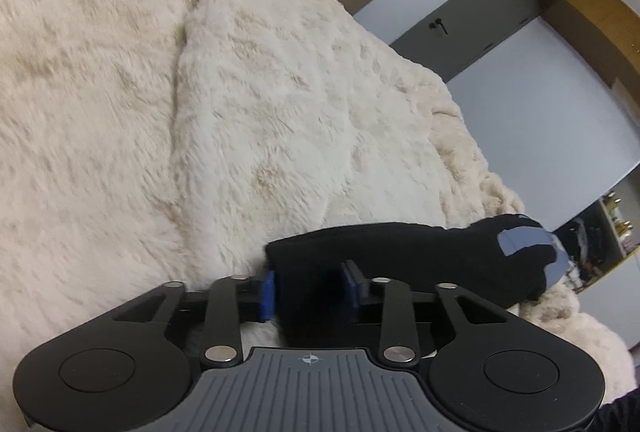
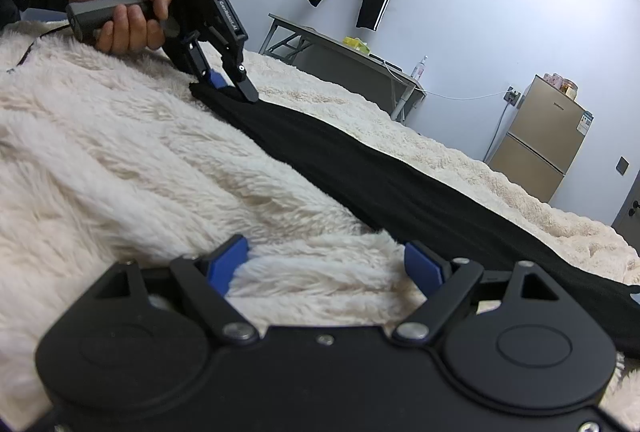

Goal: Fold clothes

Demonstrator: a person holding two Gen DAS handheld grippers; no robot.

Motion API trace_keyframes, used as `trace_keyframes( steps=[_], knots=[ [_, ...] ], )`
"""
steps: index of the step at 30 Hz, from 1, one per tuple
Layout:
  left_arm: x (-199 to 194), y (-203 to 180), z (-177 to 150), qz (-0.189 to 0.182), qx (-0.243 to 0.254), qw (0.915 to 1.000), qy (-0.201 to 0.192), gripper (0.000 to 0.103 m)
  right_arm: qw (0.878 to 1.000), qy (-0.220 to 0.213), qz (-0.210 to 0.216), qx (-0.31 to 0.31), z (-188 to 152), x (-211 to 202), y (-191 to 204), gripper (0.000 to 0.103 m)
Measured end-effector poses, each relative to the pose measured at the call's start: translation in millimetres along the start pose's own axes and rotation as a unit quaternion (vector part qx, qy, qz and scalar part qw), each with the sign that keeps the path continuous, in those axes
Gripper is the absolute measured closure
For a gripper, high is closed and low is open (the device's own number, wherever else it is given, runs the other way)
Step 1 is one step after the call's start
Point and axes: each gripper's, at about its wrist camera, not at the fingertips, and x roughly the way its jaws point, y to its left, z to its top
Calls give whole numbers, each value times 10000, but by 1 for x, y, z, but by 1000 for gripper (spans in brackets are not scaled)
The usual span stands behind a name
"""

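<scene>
Cream plush blanket [image 1: 168, 104] fills most of the left wrist view, spread over a bed. At the lower middle, the left gripper [image 1: 310, 288] stands partly open with the end of a black garment [image 1: 360, 252] lying between its blue pads [image 1: 269, 296]; the pads look to be off the cloth rather than pinching it, though the dark fabric makes contact hard to judge. The garment runs toward the lower right of the frame, where a grey-blue patch shows.

In the right wrist view, the right gripper [image 2: 326, 264] at the bottom gapes wide over bare fur, holding nothing. The garment lies as a long flat strip from upper left to lower right, its far end under the left gripper. It seems narrowed lengthwise; folding end to end remains. No containers hold clothes here.
</scene>
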Motion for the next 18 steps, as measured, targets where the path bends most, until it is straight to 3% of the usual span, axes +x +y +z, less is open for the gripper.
trace_keyframes(
  steps=[6,11,13,14,15,18],
  knots=[
    [-19,6,0,172,-145,9992,-323,72,10000,0,-14,-22,1,-1,0,18],
    [-5,15,-10,-395,-472,9980,130,72,10000,5,-20,-34,0,-1,0,18],
    [-2,24,-10,-704,-729,9948,84,73,10000,6,-23,-40,0,-1,0,18],
    [-2,29,-8,-923,-866,9920,25,79,10000,6,-25,-43,0,-1,0,18],
    [0,31,-8,-1079,-910,9900,38,91,10000,5,-29,-49,1,-1,0,18],
    [-1,28,-6,-1422,-831,9863,62,94,10000,6,-39,-69,1,-1,1,18]
  ],
)
